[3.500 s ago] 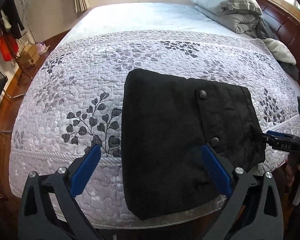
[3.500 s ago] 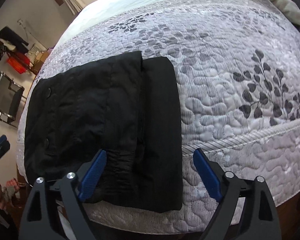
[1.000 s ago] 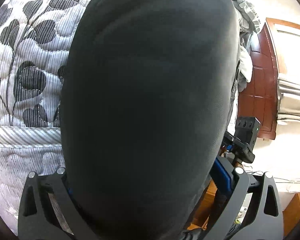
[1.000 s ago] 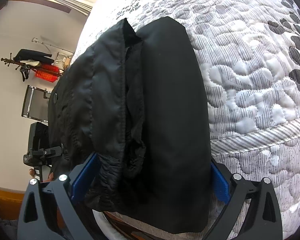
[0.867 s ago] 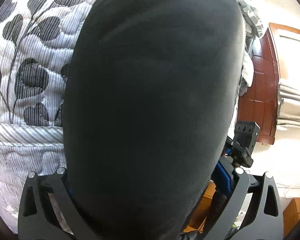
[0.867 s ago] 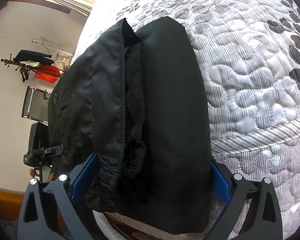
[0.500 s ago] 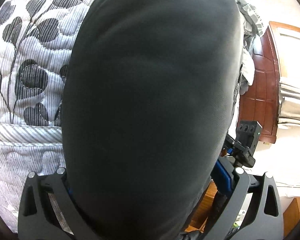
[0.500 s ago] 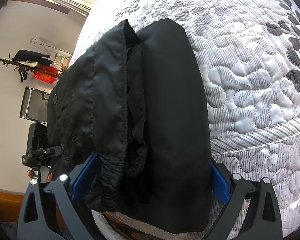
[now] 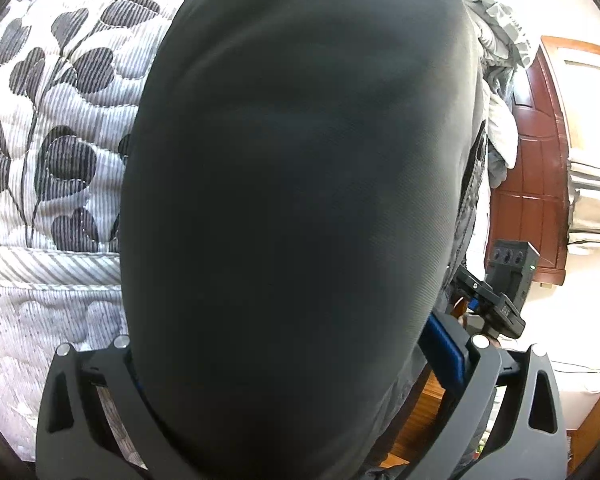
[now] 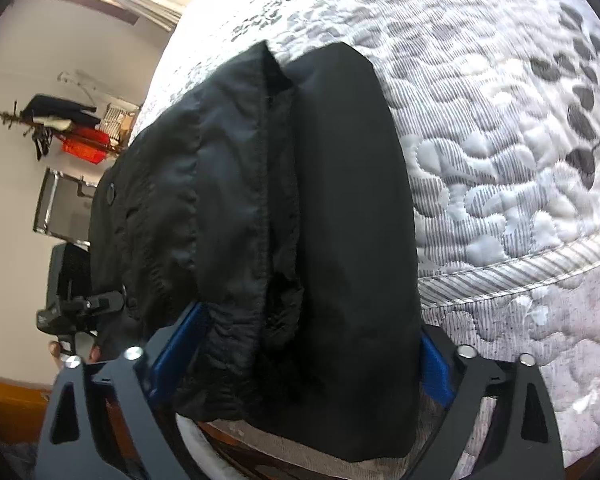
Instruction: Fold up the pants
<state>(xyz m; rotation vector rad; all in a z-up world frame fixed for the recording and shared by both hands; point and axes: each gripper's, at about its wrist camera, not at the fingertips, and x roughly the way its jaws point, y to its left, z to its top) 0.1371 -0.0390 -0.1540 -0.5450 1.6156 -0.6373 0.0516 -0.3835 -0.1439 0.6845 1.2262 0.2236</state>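
The folded black pants (image 9: 300,200) fill most of the left wrist view, lying at the near edge of the quilted bed (image 9: 60,92). My left gripper (image 9: 284,364) is wide open, with the bundle's left end between its fingers. In the right wrist view the pants (image 10: 284,216) show their waistband, a snap button and stacked folds. My right gripper (image 10: 300,356) is wide open around the bundle's right end, with blue pads on both sides. The left gripper also shows in the right wrist view (image 10: 80,308), and the right gripper in the left wrist view (image 9: 496,304).
The white quilt with grey leaf print (image 10: 520,140) spreads to the right. A rumpled grey duvet (image 9: 496,28) lies against the dark wooden headboard (image 9: 532,184). A coat rack with red items (image 10: 68,132) and a chair (image 10: 60,204) stand by the wall.
Since 3.5 s ago both grippers have come close to the bundle and now straddle its two ends. Over the last second, only a slight shift.
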